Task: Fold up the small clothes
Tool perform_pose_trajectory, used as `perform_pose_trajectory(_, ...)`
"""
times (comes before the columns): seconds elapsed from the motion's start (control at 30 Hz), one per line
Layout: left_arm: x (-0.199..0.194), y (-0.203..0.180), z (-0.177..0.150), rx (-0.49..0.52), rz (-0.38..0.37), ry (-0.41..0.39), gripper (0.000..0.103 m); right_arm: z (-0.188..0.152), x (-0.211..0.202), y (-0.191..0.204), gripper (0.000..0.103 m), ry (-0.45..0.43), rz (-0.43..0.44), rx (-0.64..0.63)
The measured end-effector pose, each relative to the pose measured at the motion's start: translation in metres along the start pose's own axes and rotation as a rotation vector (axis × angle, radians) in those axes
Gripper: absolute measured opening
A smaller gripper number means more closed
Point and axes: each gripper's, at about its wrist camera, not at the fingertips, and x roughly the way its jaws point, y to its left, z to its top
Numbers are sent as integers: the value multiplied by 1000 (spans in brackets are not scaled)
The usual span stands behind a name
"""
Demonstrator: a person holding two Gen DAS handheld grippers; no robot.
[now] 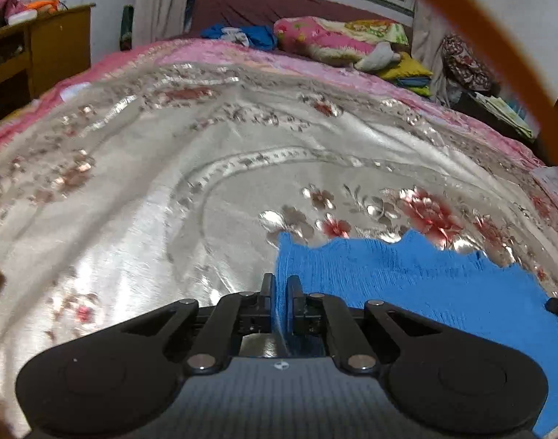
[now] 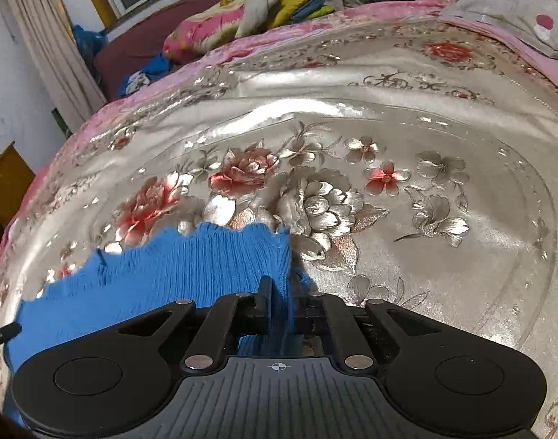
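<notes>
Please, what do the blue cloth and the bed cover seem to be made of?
Blue cloth: probably a soft knit, cotton or synthetic; fine ribs and a wavy edge show, and the finish is matte. Bed cover: probably satin-like synthetic with raised embossed flowers; it shines strongly under the light.

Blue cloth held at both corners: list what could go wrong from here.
1. Each gripper, left gripper and right gripper, pinches only the blue cloth's very edge, so a corner may slip free.
2. The shiny bedspread looks slick; the fold might slide or land crooked.
</notes>
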Motion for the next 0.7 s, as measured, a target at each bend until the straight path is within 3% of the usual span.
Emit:
perform_pose_trajectory(0.2,-32,0,-2,-14,-16,-53,13,2,-32,3,13,-87,-6,-13)
perform_pose_trajectory(0.3,-47,-13,-12,39,-52,-75,13,-3,-49,5,13,-109,14,-28)
perform_pose_trajectory(0.43,-48,-29,-28,81,-114,-43,13,-18,-57,7,13,-78,53,-30)
perform_pose_trajectory(0.57,-29,-35,-46,129,-79,25,13,-33,-48,-1,14,-26,33,-10)
perform_pose_trajectory(0.7,-25,-23,-51,94,-88,38,18,-37,-41,-12,15,7,33,18)
